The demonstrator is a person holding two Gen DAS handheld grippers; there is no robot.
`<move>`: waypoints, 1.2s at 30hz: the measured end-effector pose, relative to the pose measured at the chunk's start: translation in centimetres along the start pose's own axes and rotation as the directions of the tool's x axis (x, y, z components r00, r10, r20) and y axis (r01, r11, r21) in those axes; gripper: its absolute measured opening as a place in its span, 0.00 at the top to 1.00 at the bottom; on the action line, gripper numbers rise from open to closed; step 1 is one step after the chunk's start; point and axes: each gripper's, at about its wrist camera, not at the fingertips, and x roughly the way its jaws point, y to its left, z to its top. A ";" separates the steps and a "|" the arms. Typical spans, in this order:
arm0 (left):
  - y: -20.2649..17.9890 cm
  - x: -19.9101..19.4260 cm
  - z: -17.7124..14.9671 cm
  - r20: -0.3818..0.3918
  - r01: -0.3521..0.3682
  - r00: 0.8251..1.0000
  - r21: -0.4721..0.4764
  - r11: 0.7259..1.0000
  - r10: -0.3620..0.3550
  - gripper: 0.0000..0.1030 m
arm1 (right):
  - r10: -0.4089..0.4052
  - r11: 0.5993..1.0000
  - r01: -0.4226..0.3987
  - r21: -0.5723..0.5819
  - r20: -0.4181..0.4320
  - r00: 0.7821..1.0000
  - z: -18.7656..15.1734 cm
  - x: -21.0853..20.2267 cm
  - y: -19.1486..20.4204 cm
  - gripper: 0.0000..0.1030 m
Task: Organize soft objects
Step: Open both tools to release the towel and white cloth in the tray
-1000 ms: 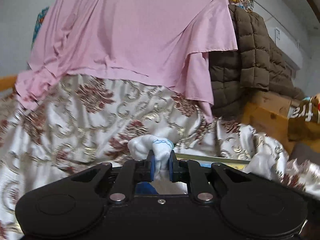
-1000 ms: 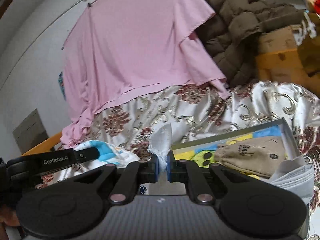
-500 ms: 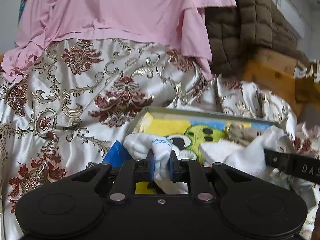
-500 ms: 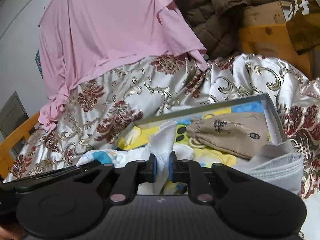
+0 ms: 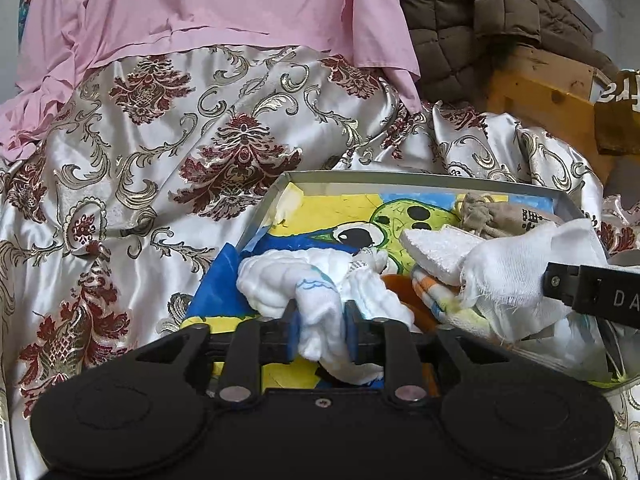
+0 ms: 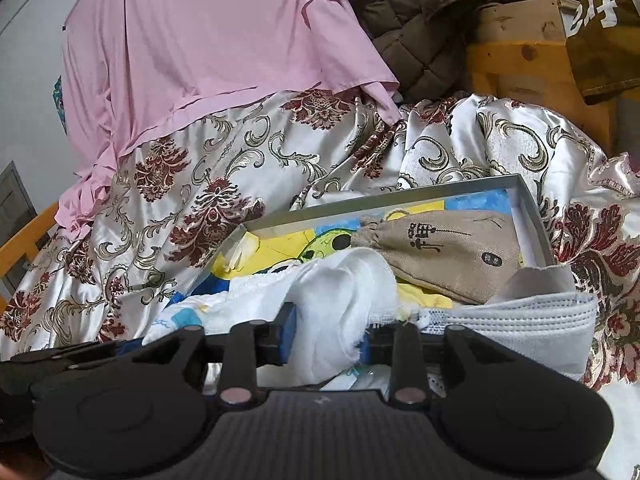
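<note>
Hovering over the shallow grey-rimmed box with a yellow, blue and green cartoon print (image 5: 420, 178), both grippers have white cloth between their blue pads. Left gripper (image 5: 322, 330): jaws have just been opening, now narrow, with a crumpled white quilted cloth with pale blue marks (image 5: 316, 280) between them; whether the pads press it, I cannot tell. Right gripper (image 6: 328, 336): jaws have just been opening, wider apart, with a frayed white gauze cloth (image 6: 344, 292) slack between them. Both cloths lie over the box's near end. A beige drawstring pouch with black print (image 6: 444, 252) rests inside the far end. A folded grey-white pleated fabric (image 6: 520, 320) sits at the box's near right edge. Under the box is a silver satin spread with maroon and gold damask pattern (image 5: 160, 184).
</note>
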 end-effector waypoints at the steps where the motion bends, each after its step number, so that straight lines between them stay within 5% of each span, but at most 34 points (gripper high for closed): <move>1: 0.0 -0.1 0.0 0.002 0.001 1.000 -0.005 1.000 -0.001 0.71 | -0.002 1.000 0.002 -0.004 0.002 1.000 0.0 -0.1 0.1 0.60; 10: 0.4 -0.9 -0.2 0.034 0.015 0.999 -0.044 0.999 -0.014 0.47 | -0.013 1.000 0.013 -0.024 0.013 1.000 0.0 -0.4 0.5 0.42; 36: 2.3 -6.0 -0.4 0.102 -0.004 0.994 -0.218 0.976 0.027 0.05 | -0.045 0.998 0.046 -0.041 0.025 0.999 1.1 -4.8 1.5 0.04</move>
